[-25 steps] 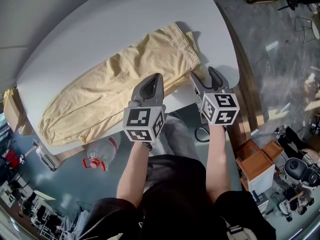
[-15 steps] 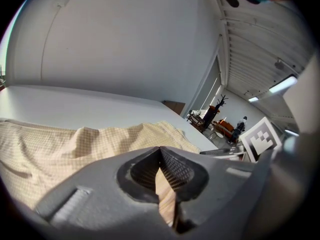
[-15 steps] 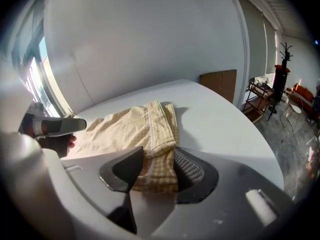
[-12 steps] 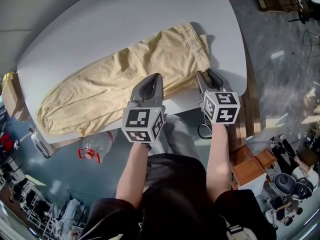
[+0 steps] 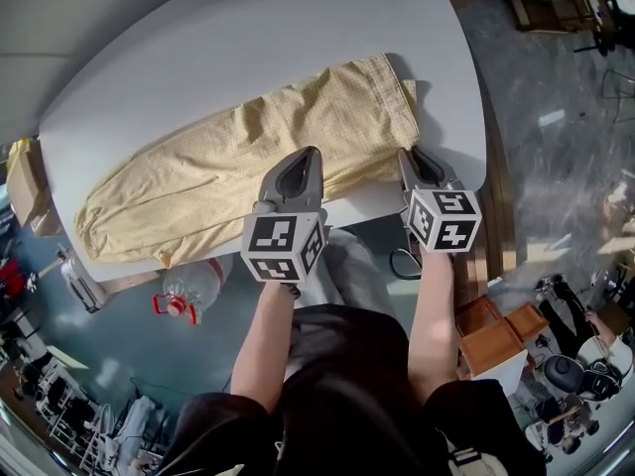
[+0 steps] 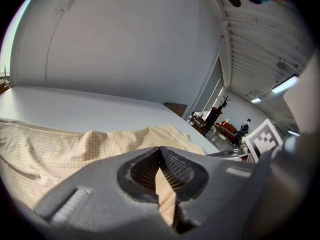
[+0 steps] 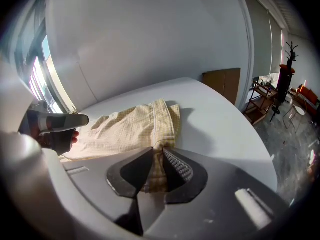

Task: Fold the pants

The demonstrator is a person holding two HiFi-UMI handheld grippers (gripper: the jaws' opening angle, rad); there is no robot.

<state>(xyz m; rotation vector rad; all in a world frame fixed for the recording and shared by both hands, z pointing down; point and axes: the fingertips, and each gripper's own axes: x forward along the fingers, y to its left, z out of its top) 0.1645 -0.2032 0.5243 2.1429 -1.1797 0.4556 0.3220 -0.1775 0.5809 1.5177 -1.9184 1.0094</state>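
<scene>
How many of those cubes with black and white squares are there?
2. One cube sits on the left gripper, pinching the yellow pants; the other on the right gripper, whose fingers are closing on the waistband corner. None looks hidden.

Near pants point(image 5: 228, 167) edge behind left tongs point(image 5: 314, 153)

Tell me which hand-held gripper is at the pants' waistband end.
The right hand-held gripper: its jaws are closing on the pants at the waistband corner; the left hand-held gripper grips mid-edge.
</scene>
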